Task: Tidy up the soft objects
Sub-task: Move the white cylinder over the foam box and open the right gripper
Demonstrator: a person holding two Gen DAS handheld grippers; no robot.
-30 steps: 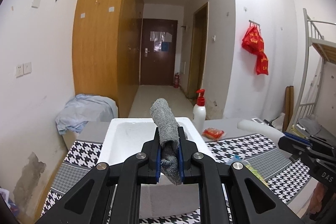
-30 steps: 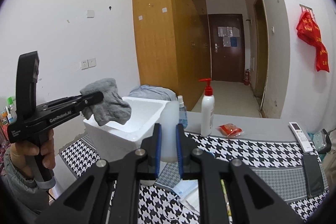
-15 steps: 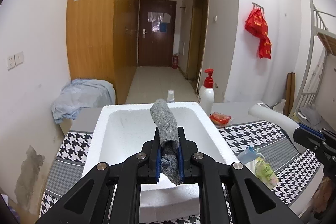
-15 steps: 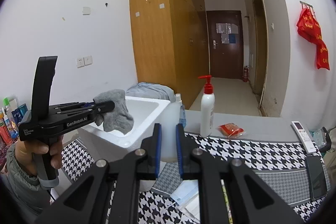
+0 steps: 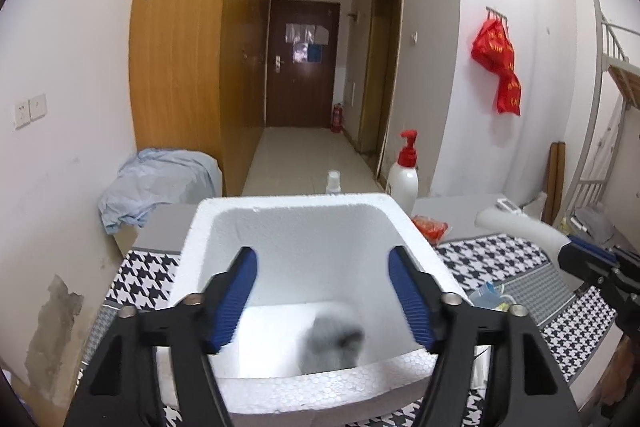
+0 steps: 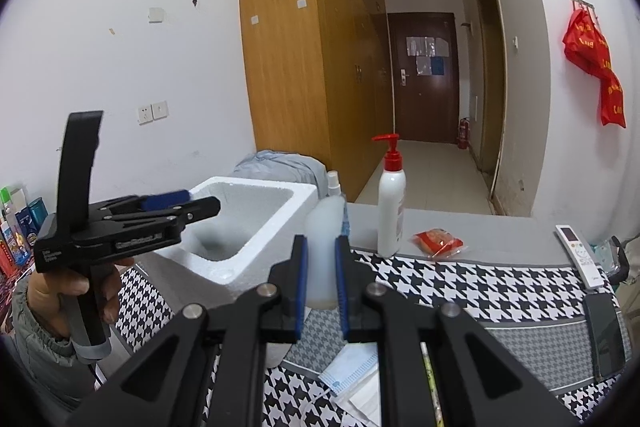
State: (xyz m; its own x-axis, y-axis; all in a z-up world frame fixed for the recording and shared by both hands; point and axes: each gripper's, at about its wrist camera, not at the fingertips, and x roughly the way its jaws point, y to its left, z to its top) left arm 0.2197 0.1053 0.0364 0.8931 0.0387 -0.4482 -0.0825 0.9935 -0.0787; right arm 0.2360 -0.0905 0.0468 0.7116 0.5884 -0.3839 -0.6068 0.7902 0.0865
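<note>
My left gripper hangs over the white foam box. Its jaws are opening and nothing is between the blue pads. The grey cloth is a blurred lump low inside the box, near its front wall. In the right wrist view the left gripper reaches over the foam box from the left. My right gripper is shut on a translucent white bottle that points forward. From the left wrist view this bottle sticks out of the right gripper at the far right.
On the houndstooth tablecloth stand a red-topped pump bottle and a small spray bottle. A red packet, a remote, a phone and a face mask lie there. A blue cloth heap sits left of the box.
The left jaws have spread apart and the grey cloth has dropped from them into the foam box. The left gripper came forward over the box. The right grip is unchanged.
</note>
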